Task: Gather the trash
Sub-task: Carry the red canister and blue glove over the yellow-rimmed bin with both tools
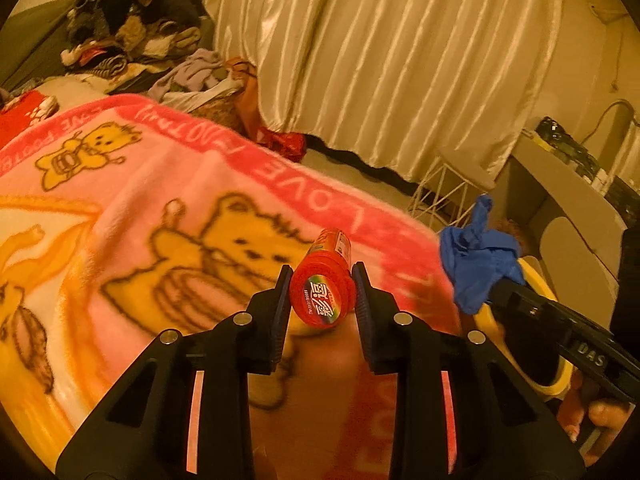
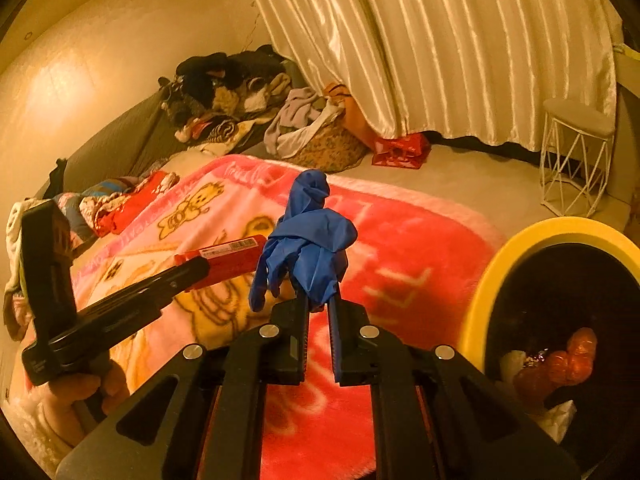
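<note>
A red cylindrical tube (image 1: 322, 300) with a rainbow label on its end hangs above the pink bear blanket (image 1: 160, 200), and my left gripper (image 1: 322, 270) is shut on it, a pad on each side. In the right wrist view the same tube (image 2: 228, 258) sticks out of the left gripper (image 2: 200, 270). My right gripper (image 2: 320, 296) is shut on a crumpled blue glove (image 2: 308, 240), which stands up from the fingertips. From the left wrist camera the glove (image 1: 478, 264) shows at right. A black bin with a yellow rim (image 2: 520, 240) stands at the right, with trash inside.
A white wire stool (image 2: 576, 160) stands by the cream curtain (image 2: 440, 40). A basket of laundry (image 2: 320, 144) and a pile of clothes (image 2: 228, 80) lie at the far end of the bed. A red bag (image 2: 400, 150) is on the floor. A hand (image 2: 80, 390) grips the left tool.
</note>
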